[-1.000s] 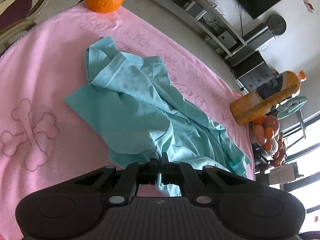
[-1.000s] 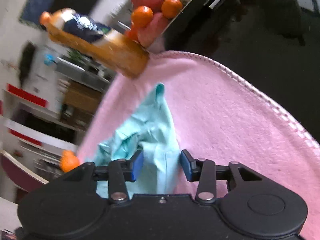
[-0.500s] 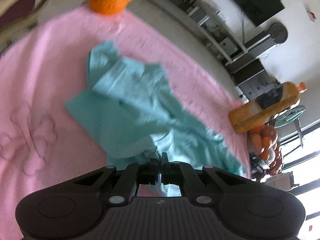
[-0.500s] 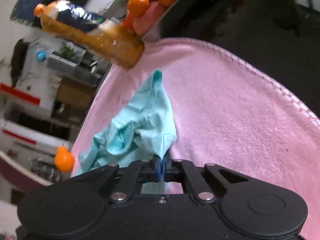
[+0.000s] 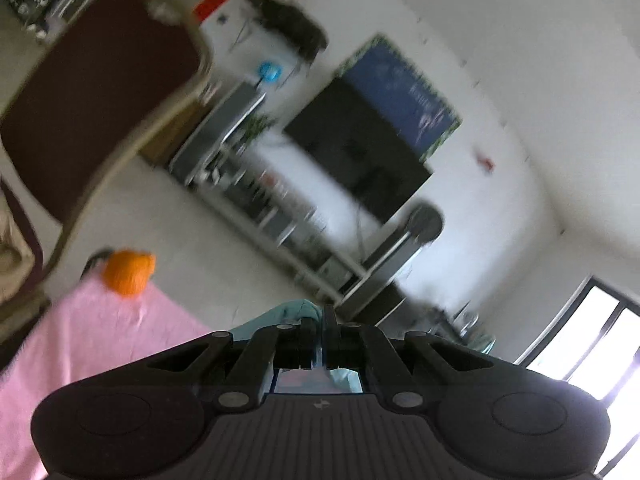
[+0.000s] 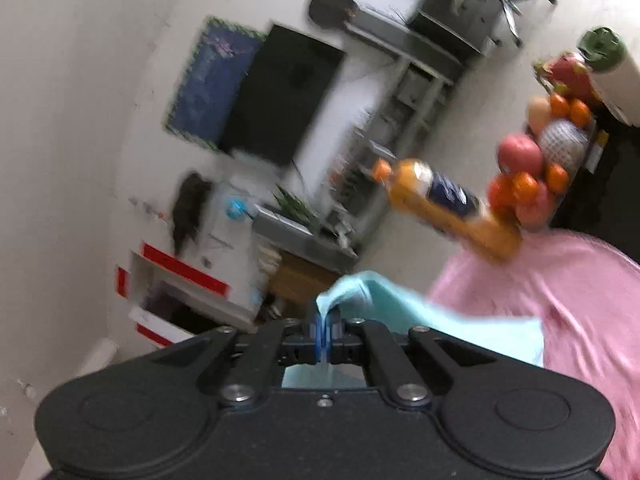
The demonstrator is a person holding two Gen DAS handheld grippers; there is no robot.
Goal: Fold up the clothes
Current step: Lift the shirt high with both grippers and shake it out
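daylight, bright | window (image 5: 592,344) glare (blown white) | both views motion-blurred | fisheye bending at edges

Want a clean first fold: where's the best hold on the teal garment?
On its edge, one corner per gripper, from above. The teal garment is thin, limp cloth; the right gripper and left gripper are shut on bunched edges, so it hangs below them.

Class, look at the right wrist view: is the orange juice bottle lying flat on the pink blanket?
No. The orange juice bottle stands upright on its base at the pink blanket's far edge, beside the piled fruit.
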